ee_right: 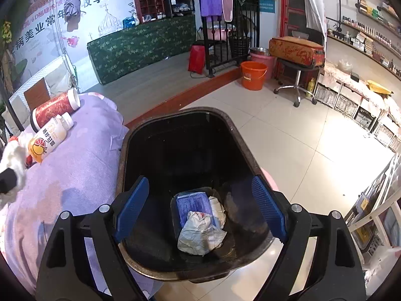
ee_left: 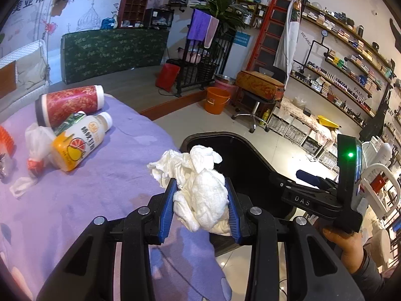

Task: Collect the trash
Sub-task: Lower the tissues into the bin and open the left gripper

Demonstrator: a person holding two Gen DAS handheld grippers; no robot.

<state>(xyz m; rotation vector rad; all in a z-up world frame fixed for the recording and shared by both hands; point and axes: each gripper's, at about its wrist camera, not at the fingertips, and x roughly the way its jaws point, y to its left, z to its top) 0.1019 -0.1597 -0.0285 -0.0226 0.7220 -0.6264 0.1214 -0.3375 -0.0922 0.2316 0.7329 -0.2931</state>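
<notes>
Your left fingers (ee_left: 200, 200), ribbed blue pads on black arms, are clamped on a crumpled white tissue wad (ee_left: 198, 188), soft and lumpy, bulging out above them. It hangs over the edge of the purple cloth-covered surface (ee_left: 100, 188), just short of the black bin (ee_right: 175, 150). Your right fingers (ee_right: 200, 208) stand wide apart with nothing between them, poised over the bin's mouth. Deep inside lie a crushed silvery wrapper (ee_right: 200, 233) and a flat blue packet (ee_right: 193, 203). On the surface well behind the tissue rest a tipped yellow-and-white drink bottle (ee_left: 80, 143), a red patterned canister (ee_left: 70, 104) lying on its side, and a knotted clear plastic bag (ee_left: 37, 145).
</notes>
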